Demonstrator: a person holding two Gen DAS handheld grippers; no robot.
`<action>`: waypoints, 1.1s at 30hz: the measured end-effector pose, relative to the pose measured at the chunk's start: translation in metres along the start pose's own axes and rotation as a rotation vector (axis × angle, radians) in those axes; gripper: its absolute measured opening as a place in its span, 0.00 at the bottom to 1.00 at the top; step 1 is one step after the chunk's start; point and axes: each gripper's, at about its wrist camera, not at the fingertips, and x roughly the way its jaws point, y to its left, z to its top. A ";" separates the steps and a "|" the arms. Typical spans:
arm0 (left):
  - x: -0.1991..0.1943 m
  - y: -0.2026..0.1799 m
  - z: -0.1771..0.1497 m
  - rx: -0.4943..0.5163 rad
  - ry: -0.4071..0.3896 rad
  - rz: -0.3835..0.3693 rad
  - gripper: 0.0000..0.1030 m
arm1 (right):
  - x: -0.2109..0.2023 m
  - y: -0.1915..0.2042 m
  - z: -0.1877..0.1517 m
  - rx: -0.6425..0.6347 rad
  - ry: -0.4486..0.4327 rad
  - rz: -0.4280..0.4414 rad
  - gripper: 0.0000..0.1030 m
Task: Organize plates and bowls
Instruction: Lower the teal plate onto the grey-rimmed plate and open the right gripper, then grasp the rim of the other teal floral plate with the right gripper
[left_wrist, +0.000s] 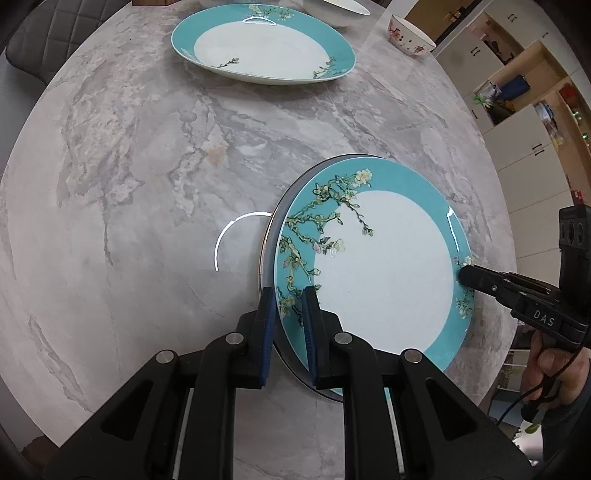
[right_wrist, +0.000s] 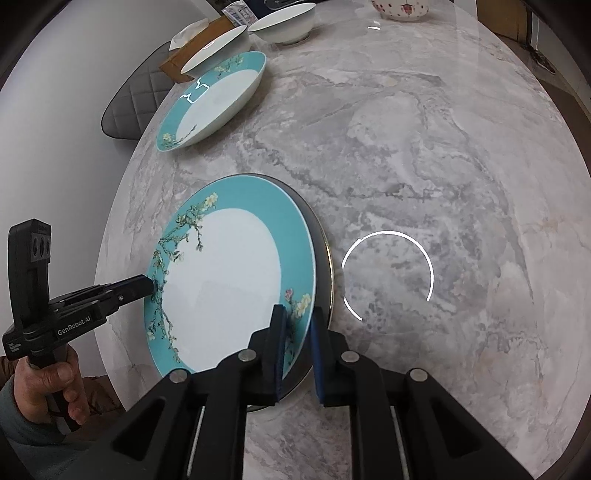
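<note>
Left wrist view: both tongs (left_wrist: 289, 295) (right_wrist: 300, 314) pinch the glossy round turquoise-rimmed plate (left_wrist: 384, 266).

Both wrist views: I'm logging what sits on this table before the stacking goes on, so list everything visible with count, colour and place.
Flat plate: one, teal rim with blossom branches, white centre; near table edge, lying on a dark plate, gripped at opposite rims.
Dark plate: one, dark with a thin gold edge; under the flat plate, only its rim showing.
Oval dish: one, teal and white; far side of the table.
White bowls: two, plain white; beyond the oval dish.
Patterned bowl: one, white with pink flowers; far right edge.
Tissue box: one, brown; behind the bowls.
Table: one, grey marble.
Chair: one, grey quilted.
Cabinets: cream, background.
Left claw: black, blue pads, shut on the plate rim.
Right claw: same, opposite rim.
</note>
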 end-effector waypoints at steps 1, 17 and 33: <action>0.000 0.000 0.001 -0.001 -0.002 0.005 0.12 | 0.000 0.000 0.000 -0.004 -0.003 -0.006 0.15; 0.002 -0.006 0.004 -0.010 -0.019 0.012 0.44 | 0.005 0.036 -0.005 -0.170 -0.015 -0.163 0.44; -0.048 0.054 0.046 -0.251 -0.259 -0.194 0.81 | -0.064 0.004 0.065 -0.031 -0.234 0.127 1.00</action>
